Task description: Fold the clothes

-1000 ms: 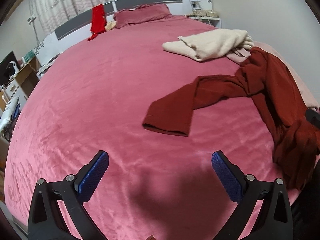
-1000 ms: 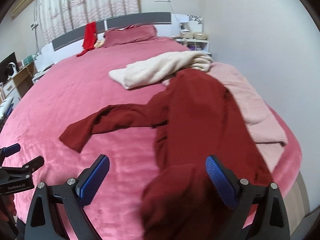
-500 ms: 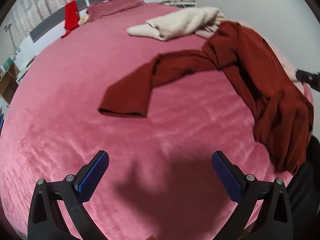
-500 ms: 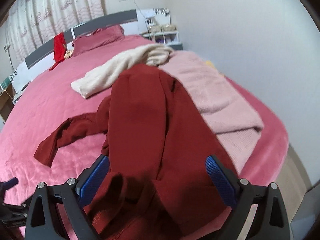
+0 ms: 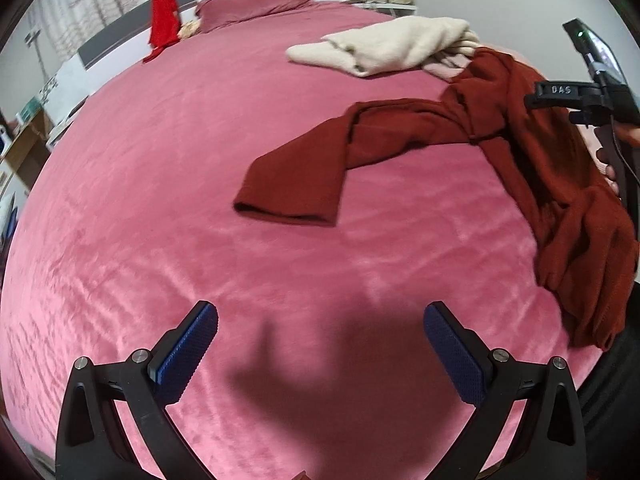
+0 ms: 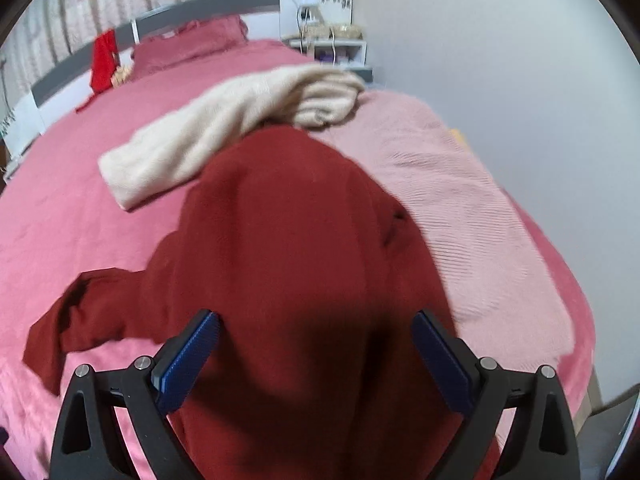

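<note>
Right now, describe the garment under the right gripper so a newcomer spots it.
On the pink bed, look to the right side near the foot. The dark red sweater lies there, one sleeve stretched left; its neighbours are cream and pale pink.

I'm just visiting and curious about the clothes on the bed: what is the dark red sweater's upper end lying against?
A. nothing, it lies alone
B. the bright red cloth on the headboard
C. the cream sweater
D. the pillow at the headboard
C: the dark red sweater runs up to the cream sweater and overlaps its edge, far from the pillow.
</note>
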Demonstrator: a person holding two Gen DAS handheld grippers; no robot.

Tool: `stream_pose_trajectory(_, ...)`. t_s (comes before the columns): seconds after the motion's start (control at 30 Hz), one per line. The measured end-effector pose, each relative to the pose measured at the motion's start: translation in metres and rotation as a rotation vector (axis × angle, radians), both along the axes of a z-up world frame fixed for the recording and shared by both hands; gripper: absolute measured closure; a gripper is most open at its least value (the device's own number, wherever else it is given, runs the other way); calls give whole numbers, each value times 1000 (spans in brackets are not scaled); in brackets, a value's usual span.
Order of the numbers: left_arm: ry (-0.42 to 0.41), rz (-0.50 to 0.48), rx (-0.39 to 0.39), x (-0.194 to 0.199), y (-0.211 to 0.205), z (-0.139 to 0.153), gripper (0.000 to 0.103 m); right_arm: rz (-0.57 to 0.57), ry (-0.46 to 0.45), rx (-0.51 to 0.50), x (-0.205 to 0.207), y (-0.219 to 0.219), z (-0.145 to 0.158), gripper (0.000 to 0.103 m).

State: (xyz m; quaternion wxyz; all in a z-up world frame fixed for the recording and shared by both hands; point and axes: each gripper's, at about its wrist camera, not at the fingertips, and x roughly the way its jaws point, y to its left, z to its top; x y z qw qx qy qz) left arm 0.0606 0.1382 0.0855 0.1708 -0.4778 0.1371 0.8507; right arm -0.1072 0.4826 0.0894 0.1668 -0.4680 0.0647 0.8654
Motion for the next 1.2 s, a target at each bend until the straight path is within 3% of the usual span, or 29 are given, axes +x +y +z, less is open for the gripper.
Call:
stream_pose_trajectory(0.17, -31, 41, -1, -4, -17, -8, 0, 0, -90, -23, -17, 3, -35, 3)
stream_pose_trajectory(0.37, -52, 59, -5, -6, -25, -12, 0, 3, -59, -49, -1, 3, -44, 0)
stream_pose_trajectory(0.43, -45, 59, -8, -5, -26, -10, 0, 56, -64, -54, 2, -1, -39, 17)
stream_pose_trajectory(0.5, -41, 64, 0, -5, -30, -8, 0, 72, -40, -99, 7, -1, -34, 48)
stream_pose_trajectory(0.53, -39, 69, 6, -6, -31, -7, 0, 71, -28, -128, 11, -2, -30, 58)
stream_pose_trajectory(0.57, -38, 73, 12, -6, -33, -6, 0, 69, -16, -157, 15, -2, -27, 74)
stream_pose_trajectory(0.7, -32, 102, 29, -6, -44, -3, 0, 75, 55, -275, 33, -10, -10, 88)
stream_pose_trajectory(0.8, -34, 144, 44, -8, -60, -1, 0, 160, 136, -302, 51, -47, 14, 91)
stream_pose_trajectory(0.97, -9, 261, 59, -14, -104, 7, 0, 440, 219, -274, 75, -160, 51, 92)
stream_pose_trajectory(1.13, 53, 482, 28, -19, -184, 25, 0, 780, 164, -330, 101, -291, 36, 92)
stream_pose_trajectory(1.2, 67, 549, 1, -17, -210, 28, 0, 892, 73, -374, 112, -333, 15, 88)
